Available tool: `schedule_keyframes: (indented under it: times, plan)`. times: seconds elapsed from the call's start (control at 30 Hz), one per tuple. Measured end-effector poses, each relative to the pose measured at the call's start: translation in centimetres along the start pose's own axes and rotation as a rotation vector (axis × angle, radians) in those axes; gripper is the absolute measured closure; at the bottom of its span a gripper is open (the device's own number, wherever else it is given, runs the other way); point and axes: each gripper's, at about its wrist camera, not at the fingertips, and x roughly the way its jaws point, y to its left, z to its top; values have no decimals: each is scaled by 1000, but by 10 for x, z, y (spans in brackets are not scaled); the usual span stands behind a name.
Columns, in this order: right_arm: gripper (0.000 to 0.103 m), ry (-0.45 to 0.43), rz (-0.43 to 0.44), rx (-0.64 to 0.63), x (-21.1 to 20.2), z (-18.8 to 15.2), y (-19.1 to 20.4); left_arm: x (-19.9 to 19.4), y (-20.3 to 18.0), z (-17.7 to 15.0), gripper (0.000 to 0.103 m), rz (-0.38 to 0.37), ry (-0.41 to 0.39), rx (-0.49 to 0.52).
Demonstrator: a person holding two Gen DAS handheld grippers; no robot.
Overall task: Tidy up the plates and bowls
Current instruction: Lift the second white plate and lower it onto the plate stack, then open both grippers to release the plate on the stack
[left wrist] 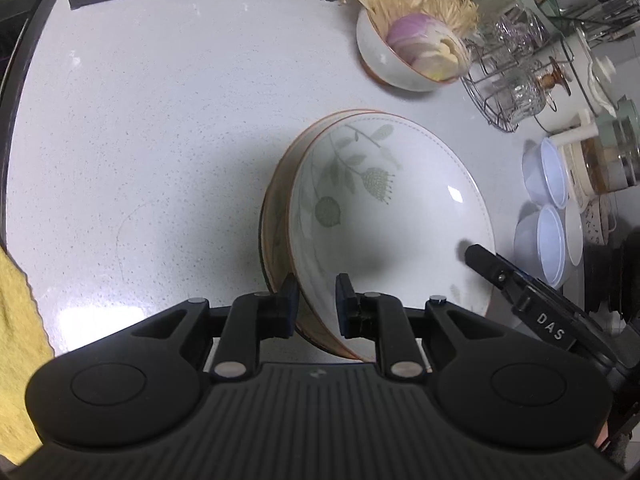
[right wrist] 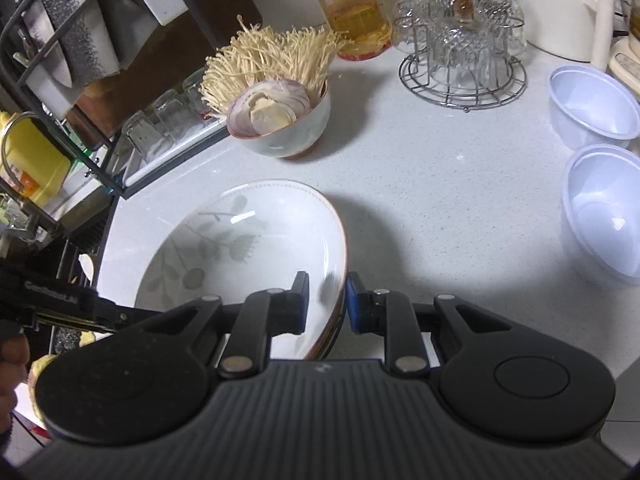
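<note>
A stack of white plates with a green leaf print and brown rims [left wrist: 384, 204] is held tilted above the grey counter [left wrist: 160, 140]. My left gripper [left wrist: 317, 300] is shut on the stack's near rim, one finger under and one inside. My right gripper [right wrist: 327, 304] is shut on the opposite rim of the same plates [right wrist: 240, 248]; it also shows in the left wrist view [left wrist: 504, 272]. A white bowl with onion slices and enoki mushrooms [right wrist: 280, 120] stands behind. Two white plastic bowls [right wrist: 592, 104] stand at the right.
A wire stand of glass cups [right wrist: 464, 52], a red-lidded jar [right wrist: 356, 12] and a white kettle [right wrist: 560, 12] line the back. A dish rack [right wrist: 80, 60] stands at the left. A yellow cloth [left wrist: 16, 340] lies at the counter's left edge.
</note>
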Motion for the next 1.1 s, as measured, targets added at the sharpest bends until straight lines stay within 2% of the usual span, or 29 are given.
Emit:
schedule_keyframes:
  times: [0.17, 0.27, 0.4, 0.53, 0.77, 1.1]
  plan:
    - [80, 6, -14, -43, 5, 0, 4, -5, 7, -1, 82, -23, -8, -29]
    - [80, 5, -21, -56, 6, 0, 6, -9, 9, -4, 82, -27, -18, -13]
    - [80, -3, -32, -62, 6, -3, 8, -8, 12, -11, 82, -20, 16, 14]
    - [80, -8, -61, -81, 5, -4, 14, -11, 15, -18, 82, -76, 7, 31]
    - [80, -64, -100, -77, -16, -3, 32, -52, 5, -26, 82, -51, -130, 135]
    - [81, -227, -64, -80, -94, 2, 78, -141, -24, -43, 82, -84, -335, 263]
